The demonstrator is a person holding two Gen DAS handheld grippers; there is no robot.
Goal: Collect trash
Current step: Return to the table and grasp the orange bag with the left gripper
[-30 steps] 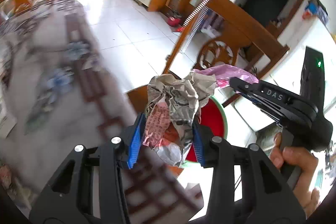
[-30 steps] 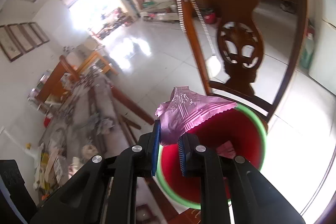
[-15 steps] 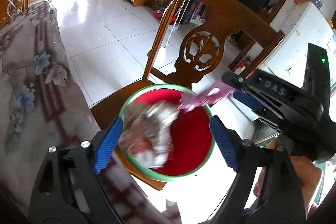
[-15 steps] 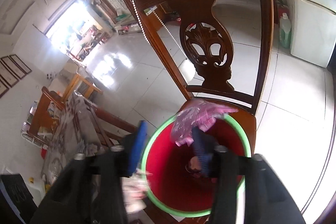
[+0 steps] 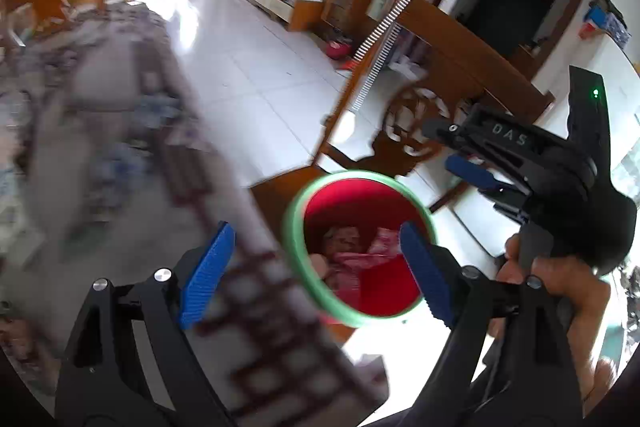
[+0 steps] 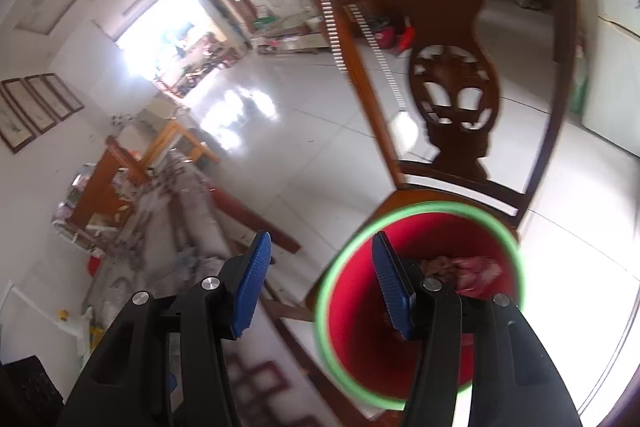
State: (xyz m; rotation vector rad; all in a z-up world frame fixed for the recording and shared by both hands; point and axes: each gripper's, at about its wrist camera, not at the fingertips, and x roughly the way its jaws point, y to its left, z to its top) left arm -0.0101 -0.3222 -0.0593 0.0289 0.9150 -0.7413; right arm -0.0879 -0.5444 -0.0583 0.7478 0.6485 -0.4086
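A red bin with a green rim [image 5: 289,223] [image 6: 440,205] stands on a wooden chair seat. In it lie a crumpled newspaper ball [image 5: 340,239] [image 6: 436,263] and a pink plastic wrapper [image 5: 360,263] [image 6: 480,267]. My left gripper [image 5: 314,231] hangs above the bin's near edge, open wide and empty. My right gripper [image 6: 320,239] is over the bin's left rim; its jaws are opening and nothing is between them. In the left wrist view the right gripper [image 5: 452,147] shows from the side, held by a hand [image 5: 560,279].
The carved wooden chair back [image 5: 460,39] [image 6: 452,87] rises behind the bin. A table with a patterned cloth [image 5: 120,147] [image 6: 192,211] lies to the left, blurred. White tiled floor [image 5: 248,75] spreads beyond.
Both grippers have opened. The newspaper ball fell from the left one and the pink wrapper from the right one, and both now lie in the red bin. Both views swung and blurred.
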